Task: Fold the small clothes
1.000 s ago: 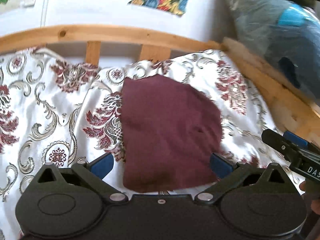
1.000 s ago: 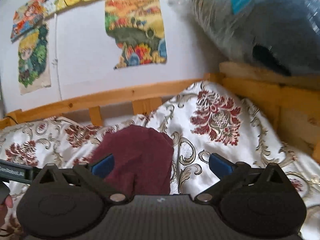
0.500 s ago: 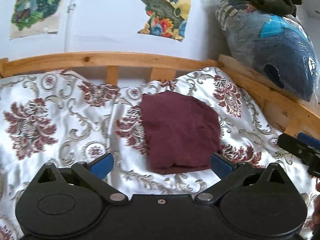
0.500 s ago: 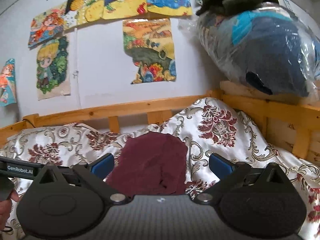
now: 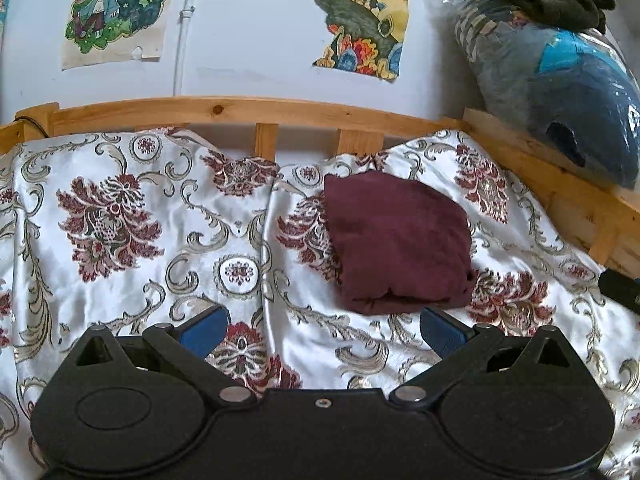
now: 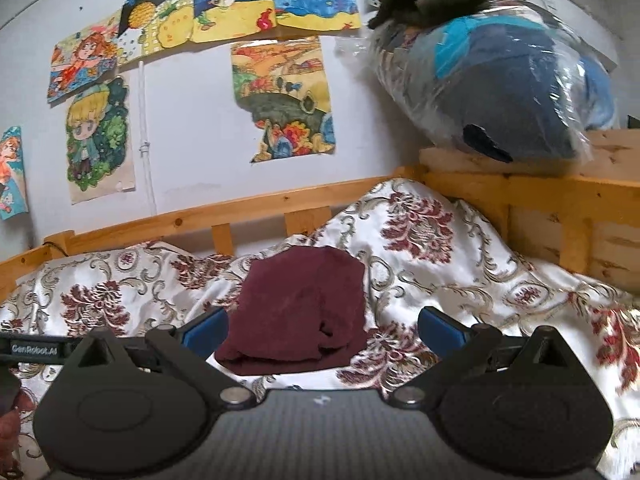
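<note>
A wooden-railed bed [image 5: 224, 110] carries a glossy white bedspread with dark red floral and grey scroll patterns [image 5: 132, 216]. A folded maroon cloth [image 5: 396, 240] lies on it, toward 2 o'clock.

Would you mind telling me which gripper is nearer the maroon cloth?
Right gripper, by a little: the cloth's near edge lies between its fingers. Left gripper sits back, cloth ahead to its right.
</note>
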Demonstrator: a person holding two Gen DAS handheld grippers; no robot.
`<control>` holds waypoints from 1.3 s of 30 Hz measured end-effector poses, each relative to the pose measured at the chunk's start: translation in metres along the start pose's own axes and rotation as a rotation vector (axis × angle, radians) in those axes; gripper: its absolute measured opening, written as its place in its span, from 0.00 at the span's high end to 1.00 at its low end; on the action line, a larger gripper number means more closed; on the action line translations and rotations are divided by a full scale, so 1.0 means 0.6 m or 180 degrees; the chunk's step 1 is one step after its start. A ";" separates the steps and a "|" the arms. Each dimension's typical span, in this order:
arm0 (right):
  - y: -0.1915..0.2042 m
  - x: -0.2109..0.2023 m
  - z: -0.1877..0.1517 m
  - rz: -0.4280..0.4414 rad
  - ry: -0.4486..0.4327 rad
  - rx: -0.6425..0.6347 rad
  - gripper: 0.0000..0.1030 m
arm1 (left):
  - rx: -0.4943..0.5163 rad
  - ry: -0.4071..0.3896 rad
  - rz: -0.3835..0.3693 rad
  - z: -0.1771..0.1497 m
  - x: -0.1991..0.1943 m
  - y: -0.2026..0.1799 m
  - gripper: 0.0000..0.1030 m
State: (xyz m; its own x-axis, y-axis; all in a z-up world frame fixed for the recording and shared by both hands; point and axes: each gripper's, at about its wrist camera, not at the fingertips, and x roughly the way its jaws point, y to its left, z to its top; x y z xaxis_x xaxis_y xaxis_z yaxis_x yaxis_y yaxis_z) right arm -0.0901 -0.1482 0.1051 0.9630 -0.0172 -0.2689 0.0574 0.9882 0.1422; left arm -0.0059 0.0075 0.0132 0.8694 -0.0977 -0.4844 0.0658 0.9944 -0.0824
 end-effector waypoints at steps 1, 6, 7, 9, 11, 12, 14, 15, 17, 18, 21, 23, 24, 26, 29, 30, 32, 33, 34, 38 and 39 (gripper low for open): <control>-0.002 0.001 -0.001 -0.0013 0.0007 0.0000 0.00 | 0.0029 0.0018 0.0003 -0.005 0.003 -0.002 0.01; -0.008 0.018 -0.005 -0.0055 0.0144 0.0040 0.00 | 0.0231 0.0055 0.0027 -0.018 0.014 -0.015 0.01; -0.008 0.021 -0.006 -0.0066 0.0168 0.0036 0.00 | 0.0240 0.0065 0.0025 -0.019 0.016 -0.017 0.01; -0.007 0.023 -0.009 -0.0080 0.0196 0.0001 0.00 | 0.0240 0.0086 0.0006 -0.020 0.018 -0.019 0.01; -0.004 0.024 -0.011 -0.0062 0.0212 -0.0019 0.00 | 0.0242 0.0085 0.0008 -0.020 0.018 -0.020 0.01; -0.003 0.024 -0.011 -0.0056 0.0214 -0.0028 0.00 | 0.0245 0.0084 0.0009 -0.020 0.018 -0.020 0.01; 0.000 0.023 -0.012 -0.0055 0.0217 -0.0050 0.00 | 0.0256 0.0084 0.0024 -0.020 0.017 -0.021 0.01; 0.001 0.022 -0.012 -0.0055 0.0215 -0.0058 0.00 | 0.0254 0.0089 0.0027 -0.020 0.017 -0.021 0.01; 0.003 0.020 -0.012 -0.0054 0.0208 -0.0071 0.00 | 0.0234 0.0095 0.0023 -0.020 0.015 -0.018 0.01; 0.003 0.019 -0.012 -0.0056 0.0205 -0.0077 0.00 | 0.0227 0.0095 0.0023 -0.021 0.015 -0.017 0.01; 0.004 0.018 -0.012 -0.0068 0.0200 -0.0083 0.00 | 0.0219 0.0089 0.0029 -0.021 0.014 -0.017 0.01; 0.003 0.019 -0.012 -0.0068 0.0201 -0.0079 0.00 | 0.0221 0.0086 0.0031 -0.021 0.014 -0.017 0.01; 0.002 0.019 -0.012 -0.0067 0.0203 -0.0079 0.00 | 0.0219 0.0087 0.0034 -0.021 0.014 -0.017 0.01; 0.003 0.020 -0.013 -0.0070 0.0210 -0.0076 0.00 | 0.0214 0.0097 0.0036 -0.021 0.013 -0.017 0.01; 0.002 0.022 -0.013 -0.0069 0.0224 -0.0076 0.00 | 0.0197 0.0115 0.0024 -0.020 0.014 -0.014 0.01; 0.002 0.022 -0.013 -0.0070 0.0228 -0.0076 0.00 | 0.0192 0.0118 0.0027 -0.020 0.014 -0.014 0.01; 0.002 0.024 -0.013 -0.0069 0.0233 -0.0080 0.00 | 0.0187 0.0125 0.0029 -0.020 0.014 -0.012 0.01; 0.003 0.024 -0.013 -0.0070 0.0235 -0.0084 0.00 | 0.0184 0.0128 0.0029 -0.021 0.014 -0.011 0.01; 0.003 0.023 -0.013 -0.0072 0.0237 -0.0087 0.00 | 0.0181 0.0130 0.0030 -0.021 0.014 -0.011 0.01; 0.004 0.024 -0.013 -0.0074 0.0240 -0.0092 0.00 | 0.0174 0.0140 0.0024 -0.022 0.015 -0.011 0.01; 0.004 0.024 -0.013 -0.0073 0.0240 -0.0091 0.00 | 0.0173 0.0143 0.0024 -0.022 0.015 -0.010 0.01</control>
State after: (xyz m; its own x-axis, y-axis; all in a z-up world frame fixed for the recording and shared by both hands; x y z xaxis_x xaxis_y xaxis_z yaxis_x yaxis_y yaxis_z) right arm -0.0783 -0.1451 0.0940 0.9390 -0.0293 -0.3428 0.0705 0.9916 0.1082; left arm -0.0049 -0.0001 -0.0020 0.8472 -0.0906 -0.5235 0.0868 0.9957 -0.0318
